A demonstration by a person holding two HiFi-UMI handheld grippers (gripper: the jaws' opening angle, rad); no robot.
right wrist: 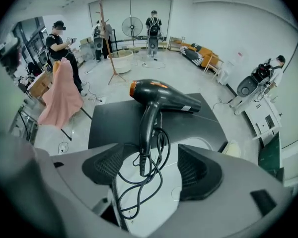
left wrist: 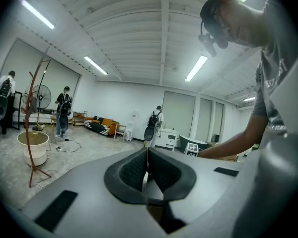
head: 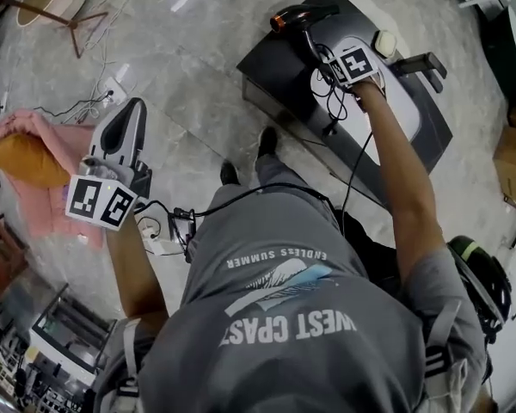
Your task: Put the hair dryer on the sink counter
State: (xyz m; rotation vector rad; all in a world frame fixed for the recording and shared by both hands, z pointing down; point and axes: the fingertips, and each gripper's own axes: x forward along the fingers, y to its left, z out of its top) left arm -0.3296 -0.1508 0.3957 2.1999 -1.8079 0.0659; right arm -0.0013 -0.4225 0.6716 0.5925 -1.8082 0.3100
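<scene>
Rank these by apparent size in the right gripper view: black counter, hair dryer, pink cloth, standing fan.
1. black counter
2. hair dryer and pink cloth: too alike to rank
3. standing fan, far away

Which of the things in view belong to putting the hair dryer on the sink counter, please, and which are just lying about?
Job: black hair dryer with orange rear; black rectangular sink counter; right gripper, open around the dryer's cord.
Lying about: pink towel; wooden coat stand; cream bucket; left gripper, shut and empty.
</scene>
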